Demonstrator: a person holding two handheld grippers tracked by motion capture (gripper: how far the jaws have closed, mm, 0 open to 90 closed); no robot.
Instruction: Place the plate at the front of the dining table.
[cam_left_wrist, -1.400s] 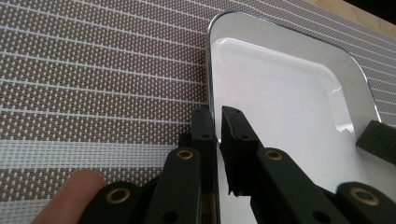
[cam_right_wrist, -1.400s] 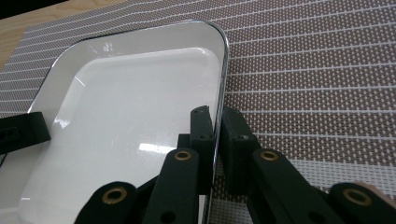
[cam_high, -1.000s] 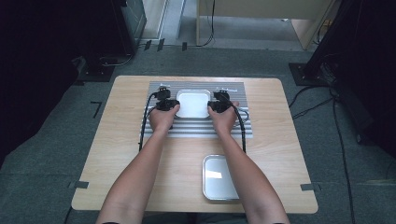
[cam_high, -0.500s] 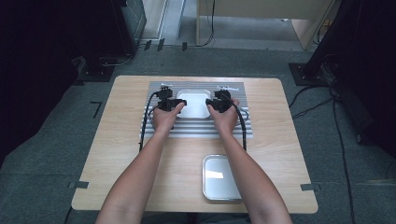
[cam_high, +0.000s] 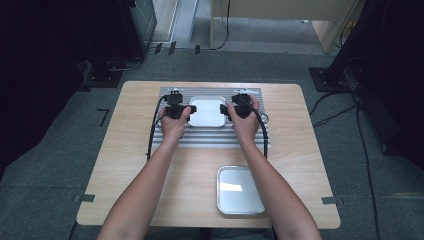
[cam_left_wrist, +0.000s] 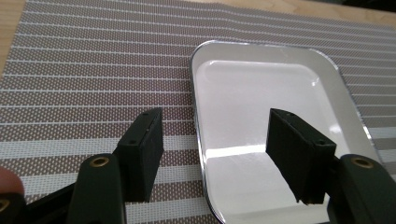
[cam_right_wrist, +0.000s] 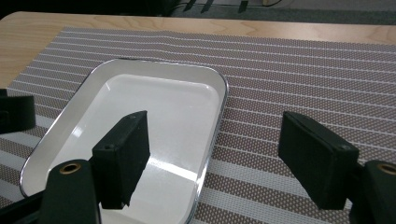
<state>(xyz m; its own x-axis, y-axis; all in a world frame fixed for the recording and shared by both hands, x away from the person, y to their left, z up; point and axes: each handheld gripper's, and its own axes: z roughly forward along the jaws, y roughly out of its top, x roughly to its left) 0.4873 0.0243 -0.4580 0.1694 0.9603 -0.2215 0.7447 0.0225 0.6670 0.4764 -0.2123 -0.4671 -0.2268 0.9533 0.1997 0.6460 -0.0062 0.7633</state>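
One shiny white tray (cam_high: 207, 112) on striped mat (cam_high: 215, 137), both grippers' fingers just spreading, nothing pinched.

A shallow rectangular metal tray (cam_high: 206, 112) with rounded corners and a shiny white inside is laid flat and empty on a grey striped mat (cam_high: 215, 140), toward the worktop's far edge.

Light wood table (cam_high: 300, 150) sits on grey carpet (cam_high: 65, 165) — pretty dim room, black equipment (cam_high: 50, 50) looming at the upper left and right edges. Cables (cam_high: 360, 130) snake over the floor on the right, pale wooden furniture (cam_high: 280, 10) along the top.
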